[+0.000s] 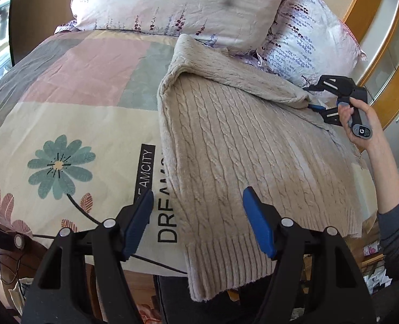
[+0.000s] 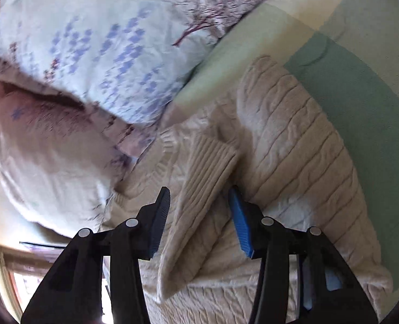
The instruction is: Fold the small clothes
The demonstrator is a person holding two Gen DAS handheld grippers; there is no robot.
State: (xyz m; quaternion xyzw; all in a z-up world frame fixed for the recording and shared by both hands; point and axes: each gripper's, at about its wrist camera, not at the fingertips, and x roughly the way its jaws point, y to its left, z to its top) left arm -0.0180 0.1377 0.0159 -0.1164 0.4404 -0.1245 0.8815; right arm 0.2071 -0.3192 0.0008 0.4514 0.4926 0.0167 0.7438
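A beige cable-knit sweater (image 1: 242, 145) lies on the bed, one sleeve (image 1: 234, 67) folded across its upper part. My left gripper (image 1: 198, 216) is open and empty above the sweater's left hem. My right gripper (image 1: 317, 100) shows in the left wrist view at the sleeve's cuff, held by a hand. In the right wrist view the right gripper (image 2: 199, 210) is open, and the ribbed cuff (image 2: 205, 172) lies between its blue pads without being pinched. The sweater body (image 2: 294, 162) spreads beneath.
The bed has a patchwork floral duvet (image 1: 72, 135) with printed letters. Two floral pillows (image 1: 188, 2) (image 2: 86, 54) lie at the head, against the sweater's top. A wooden frame (image 1: 372, 21) stands at the right. Clutter (image 1: 375, 278) lies on the floor below the bed edge.
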